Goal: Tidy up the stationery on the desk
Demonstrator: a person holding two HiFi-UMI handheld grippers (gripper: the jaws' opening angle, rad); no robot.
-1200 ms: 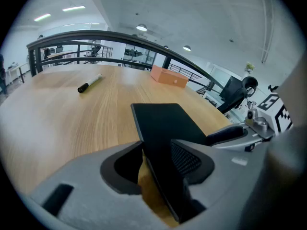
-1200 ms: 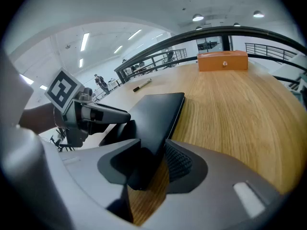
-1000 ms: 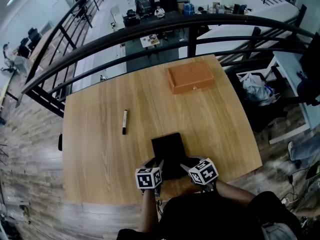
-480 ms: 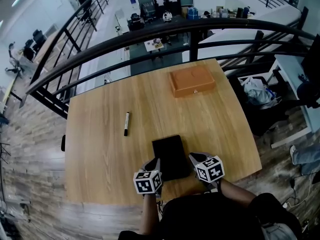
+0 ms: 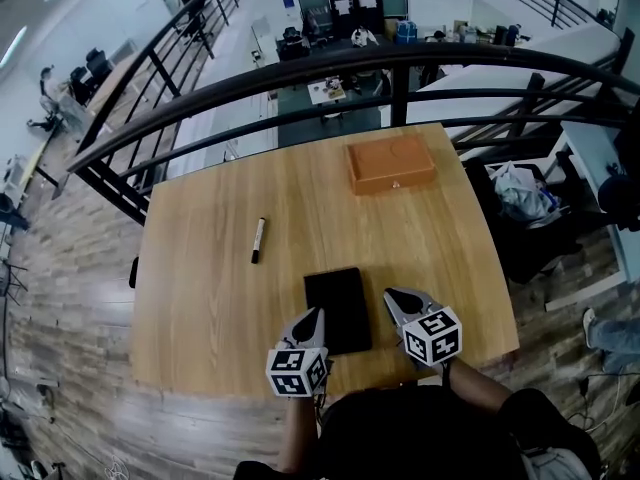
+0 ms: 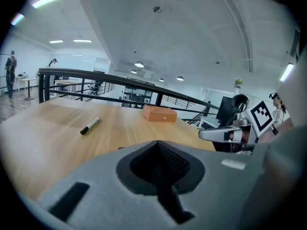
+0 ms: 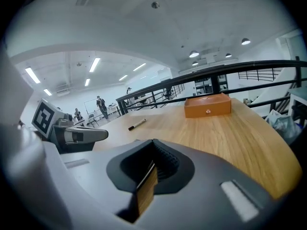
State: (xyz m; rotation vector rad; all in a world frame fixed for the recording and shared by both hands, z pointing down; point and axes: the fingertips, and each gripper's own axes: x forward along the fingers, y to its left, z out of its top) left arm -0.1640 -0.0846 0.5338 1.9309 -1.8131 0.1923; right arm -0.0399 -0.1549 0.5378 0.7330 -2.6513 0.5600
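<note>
My left gripper (image 5: 313,317), right gripper (image 5: 396,299): jaws just closed together, nothing between, lifted off black notebook (image 5: 338,308) at near edge of table (image 5: 200,298). Marker (image 5: 258,239) toward left edge, orange-brown box (image 5: 391,165) at far edge. Tidying not yet begun.

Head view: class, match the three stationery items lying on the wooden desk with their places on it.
Items:
1. black-and-white marker pen
2. orange-brown rectangular box
3. flat black rectangular notebook

Places on the light wooden desk:
A. by the near edge
B. towards the far right corner
C. left of the middle, lying alone

Pairs: 1-C, 2-B, 3-A.
</note>
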